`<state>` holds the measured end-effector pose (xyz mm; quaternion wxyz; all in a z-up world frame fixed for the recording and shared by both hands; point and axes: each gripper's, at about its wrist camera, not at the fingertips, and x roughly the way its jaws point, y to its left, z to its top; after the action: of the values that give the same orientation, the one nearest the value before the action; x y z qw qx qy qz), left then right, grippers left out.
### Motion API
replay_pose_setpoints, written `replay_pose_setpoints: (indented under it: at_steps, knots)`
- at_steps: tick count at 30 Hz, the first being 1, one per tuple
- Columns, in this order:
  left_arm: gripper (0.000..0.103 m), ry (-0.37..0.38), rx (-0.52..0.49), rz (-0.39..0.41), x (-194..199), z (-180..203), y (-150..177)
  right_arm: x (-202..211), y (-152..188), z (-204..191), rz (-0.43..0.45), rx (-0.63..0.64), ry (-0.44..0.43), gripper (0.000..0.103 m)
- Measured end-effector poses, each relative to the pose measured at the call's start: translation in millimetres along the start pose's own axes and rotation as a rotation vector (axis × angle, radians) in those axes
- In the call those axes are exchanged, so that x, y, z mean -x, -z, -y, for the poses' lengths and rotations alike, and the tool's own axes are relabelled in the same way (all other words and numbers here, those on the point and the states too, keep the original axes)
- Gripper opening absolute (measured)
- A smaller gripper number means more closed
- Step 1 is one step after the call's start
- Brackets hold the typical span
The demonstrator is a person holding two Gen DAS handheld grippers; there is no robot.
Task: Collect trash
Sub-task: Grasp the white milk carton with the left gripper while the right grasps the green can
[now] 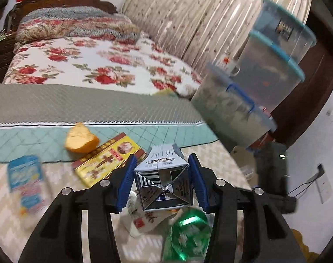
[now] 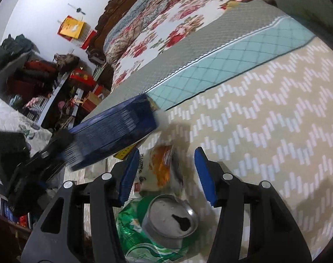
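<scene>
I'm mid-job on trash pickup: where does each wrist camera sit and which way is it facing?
Left wrist: behind the left tool, facing the bed; its fingers clamp a milk carton.
Right wrist: behind the right tool, angled down at the patterned mat; fingers open above a green can.
Shared: green can, bed, mat.

At twelve o'clock I see a white bedspread patterned with red roses. The floor mat is beige with white zigzags. My left gripper has blue pads on black arms, around a grey-and-white carton with black stripes. At six o'clock, a green can; at nine, a yellow-and-red box.
</scene>
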<state>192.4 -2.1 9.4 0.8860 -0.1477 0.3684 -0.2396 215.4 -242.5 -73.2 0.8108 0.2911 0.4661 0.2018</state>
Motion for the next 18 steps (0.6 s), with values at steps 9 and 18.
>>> replay_pose_setpoints:
  at_steps: [9,18]
  knots:
    - [0.046,-0.007,0.078,0.074,79.6,-45.6,34.1,-7.4,1.9,-21.0,-0.061,0.036,0.044,0.055]
    - [0.046,0.029,0.093,0.075,96.7,-58.4,50.9,-11.1,-7.3,-16.2,-0.063,0.001,0.114,0.055]
